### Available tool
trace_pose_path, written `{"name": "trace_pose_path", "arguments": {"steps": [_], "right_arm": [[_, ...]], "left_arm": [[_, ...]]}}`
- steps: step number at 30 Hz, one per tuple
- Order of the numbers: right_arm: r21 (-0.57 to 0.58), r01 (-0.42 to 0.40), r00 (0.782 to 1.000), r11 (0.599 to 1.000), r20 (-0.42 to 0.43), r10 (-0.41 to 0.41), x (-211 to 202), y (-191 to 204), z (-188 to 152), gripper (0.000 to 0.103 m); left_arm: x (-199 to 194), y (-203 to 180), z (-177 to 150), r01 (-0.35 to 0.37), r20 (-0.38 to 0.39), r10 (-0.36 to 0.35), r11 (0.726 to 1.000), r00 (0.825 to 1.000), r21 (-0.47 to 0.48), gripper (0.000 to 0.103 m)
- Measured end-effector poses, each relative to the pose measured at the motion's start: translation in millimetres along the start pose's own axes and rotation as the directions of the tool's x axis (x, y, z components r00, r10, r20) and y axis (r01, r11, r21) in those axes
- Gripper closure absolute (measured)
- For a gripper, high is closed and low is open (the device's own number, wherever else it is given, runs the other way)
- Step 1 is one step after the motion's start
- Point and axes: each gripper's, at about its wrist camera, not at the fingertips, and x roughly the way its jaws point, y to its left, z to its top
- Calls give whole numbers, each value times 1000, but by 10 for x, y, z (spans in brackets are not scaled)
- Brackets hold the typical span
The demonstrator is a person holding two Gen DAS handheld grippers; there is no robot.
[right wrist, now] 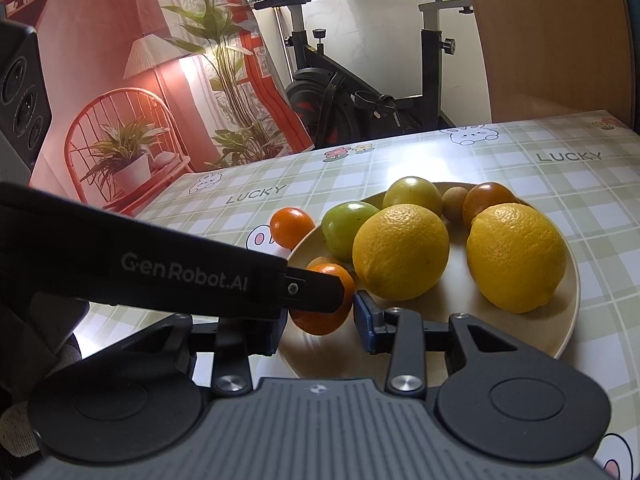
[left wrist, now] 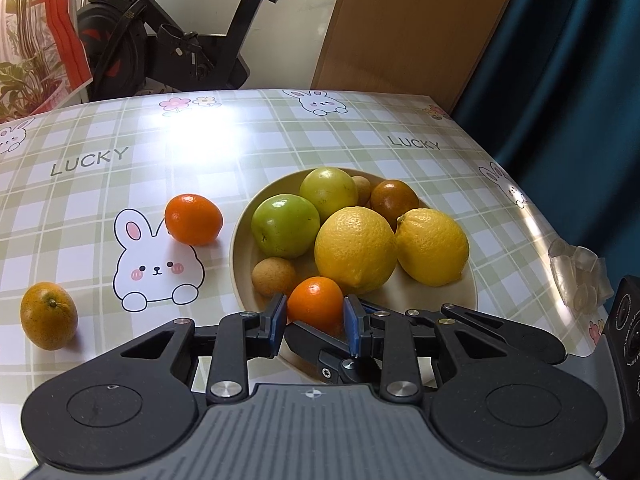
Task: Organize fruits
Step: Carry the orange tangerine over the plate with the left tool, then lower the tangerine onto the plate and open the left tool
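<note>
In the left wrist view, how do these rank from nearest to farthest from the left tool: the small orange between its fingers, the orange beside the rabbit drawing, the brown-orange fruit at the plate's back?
1. The small orange, between the fingers of the left tool, at the plate's near edge.
2. The orange beside the rabbit, on the cloth left of the plate.
3. The brown-orange fruit, at the plate's back right.

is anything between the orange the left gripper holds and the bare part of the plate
Yes: the right gripper flanks the orange, one finger reaching under the left gripper, above the plate. A lemon sits just behind.
</note>
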Motion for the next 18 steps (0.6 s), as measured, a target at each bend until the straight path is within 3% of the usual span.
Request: {"name": "trace_pose_path", "arguments": {"steps": [18], "right_arm": [[9, 31, 999, 999, -21, -30, 46, -13, -1, 62]], "left_arm": [[25, 41, -48, 8, 3, -8, 1000, 1000, -25, 68]]}}
